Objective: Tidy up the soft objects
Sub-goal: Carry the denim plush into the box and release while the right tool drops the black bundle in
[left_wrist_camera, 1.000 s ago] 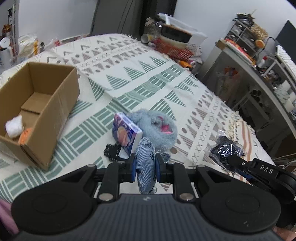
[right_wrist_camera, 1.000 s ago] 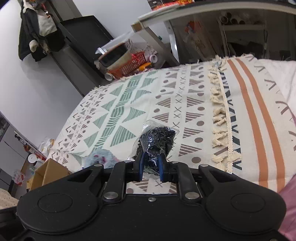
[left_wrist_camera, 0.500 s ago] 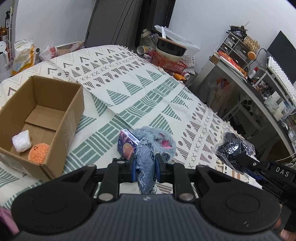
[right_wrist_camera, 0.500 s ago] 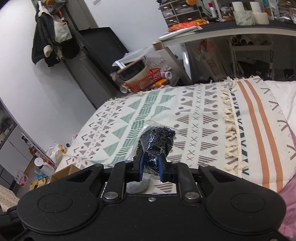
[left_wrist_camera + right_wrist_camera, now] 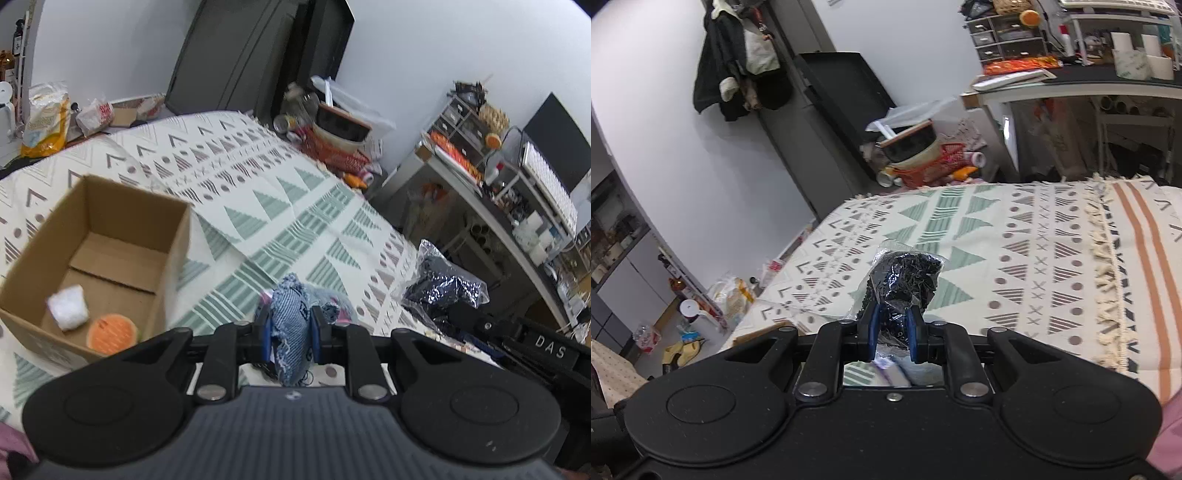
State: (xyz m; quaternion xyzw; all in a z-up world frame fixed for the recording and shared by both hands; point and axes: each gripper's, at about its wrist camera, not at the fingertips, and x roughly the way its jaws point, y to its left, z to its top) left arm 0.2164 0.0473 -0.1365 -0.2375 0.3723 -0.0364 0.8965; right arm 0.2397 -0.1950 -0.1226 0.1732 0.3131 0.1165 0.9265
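My left gripper (image 5: 289, 332) is shut on a blue denim cloth pouch (image 5: 290, 325), held above the patterned bed cover. An open cardboard box (image 5: 92, 258) sits to its left, holding a white soft lump (image 5: 68, 307) and an orange round soft toy (image 5: 110, 334). My right gripper (image 5: 893, 328) is shut on a black glittery item in a clear plastic bag (image 5: 905, 280), lifted above the bed. The bag and right gripper also show in the left wrist view (image 5: 447, 288). A fluffy blue-grey item (image 5: 332, 302) lies mostly hidden behind the pouch.
The bed cover (image 5: 258, 206) with green triangles spans both views; its fringed edge (image 5: 1104, 280) runs at the right. A cluttered desk (image 5: 498, 192) stands past the bed's right side. A red basket and bowls (image 5: 340, 144) sit beyond the far edge.
Both grippers have risen with their loads. The left one has moved left toward the box, which now looks closer; the fluffy item and printed packet have dropped behind the pouch.
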